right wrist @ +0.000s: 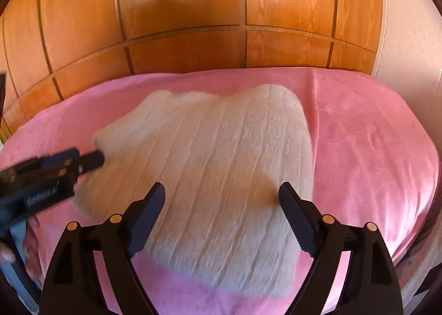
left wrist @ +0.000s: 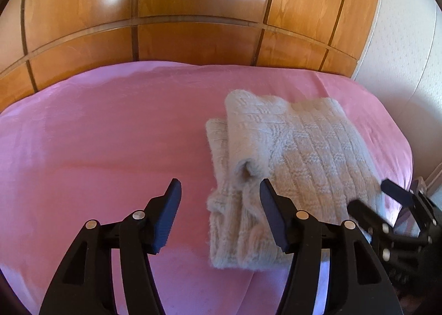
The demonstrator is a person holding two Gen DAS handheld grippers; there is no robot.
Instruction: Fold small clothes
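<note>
A cream cable-knit garment (left wrist: 298, 149) lies folded on the pink bedcover (left wrist: 96, 135), with a rolled sleeve end along its left side. My left gripper (left wrist: 221, 190) hovers open at the garment's near left corner. The knit edge shows between its fingers, but the pads do not press on it. The right gripper (left wrist: 370, 196) appears at the garment's near right edge. In the right wrist view the garment (right wrist: 221, 135) fills the middle, and my right gripper (right wrist: 222, 193) stands open just above its near part, holding nothing. The left gripper (right wrist: 88, 160) shows blurred at the garment's left edge.
A glossy wooden wardrobe (left wrist: 193, 11) runs along the far side of the bed. A pale wall (left wrist: 414, 52) stands to the right. The bed's right edge (right wrist: 425, 204) drops off close to the garment. Bare pink cover (right wrist: 373, 135) lies to its right.
</note>
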